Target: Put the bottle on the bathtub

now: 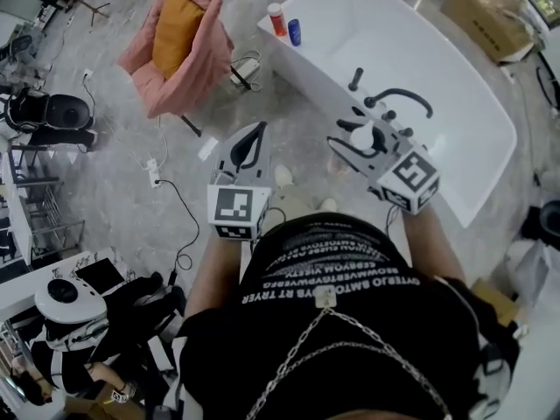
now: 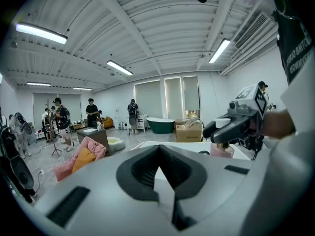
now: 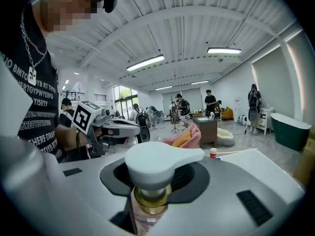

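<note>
My right gripper (image 1: 352, 140) is shut on a pink pump bottle (image 3: 146, 218) with a gold collar and a white pump head (image 3: 160, 160). The jaws close around its neck. In the head view the bottle's pump head (image 1: 361, 135) hangs over the floor just short of the white bathtub's near rim (image 1: 308, 58). In the left gripper view the bottle (image 2: 221, 151) is at the right, hanging from the right gripper (image 2: 229, 129). My left gripper (image 1: 248, 140) is beside it to the left, its jaws together and empty (image 2: 158, 169).
A black faucet (image 1: 399, 100) stands on the tub rim next to the right gripper. A red bottle (image 1: 276, 19) and a blue one (image 1: 294, 31) stand at the tub's far end. Left of the tub is a pink chair (image 1: 179, 38); behind it is a cardboard box (image 1: 486, 11).
</note>
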The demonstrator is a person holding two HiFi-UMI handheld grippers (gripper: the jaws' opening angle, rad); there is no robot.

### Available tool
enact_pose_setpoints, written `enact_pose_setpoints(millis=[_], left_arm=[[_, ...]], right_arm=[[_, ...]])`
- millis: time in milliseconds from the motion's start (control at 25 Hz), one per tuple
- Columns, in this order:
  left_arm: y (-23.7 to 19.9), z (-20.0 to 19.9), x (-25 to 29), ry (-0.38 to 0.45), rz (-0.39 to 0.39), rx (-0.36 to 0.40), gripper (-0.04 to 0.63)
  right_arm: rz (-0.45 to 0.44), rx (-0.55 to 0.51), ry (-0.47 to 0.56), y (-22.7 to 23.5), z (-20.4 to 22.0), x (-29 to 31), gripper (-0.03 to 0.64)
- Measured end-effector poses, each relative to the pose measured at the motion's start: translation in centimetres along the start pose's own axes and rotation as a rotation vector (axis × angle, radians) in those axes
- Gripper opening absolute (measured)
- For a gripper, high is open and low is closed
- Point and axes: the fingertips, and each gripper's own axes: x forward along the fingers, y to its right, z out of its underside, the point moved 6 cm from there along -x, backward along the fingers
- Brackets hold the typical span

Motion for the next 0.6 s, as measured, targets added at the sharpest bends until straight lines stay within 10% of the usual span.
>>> enact_pose_setpoints(millis=[600], left_arm=[[-9.5,-1.7,7.8,0.006,0.103,0.016,-0.003]], right_arm=[[0.100,0.005,-0.033,6.3,-2.8,7.8,0.130]])
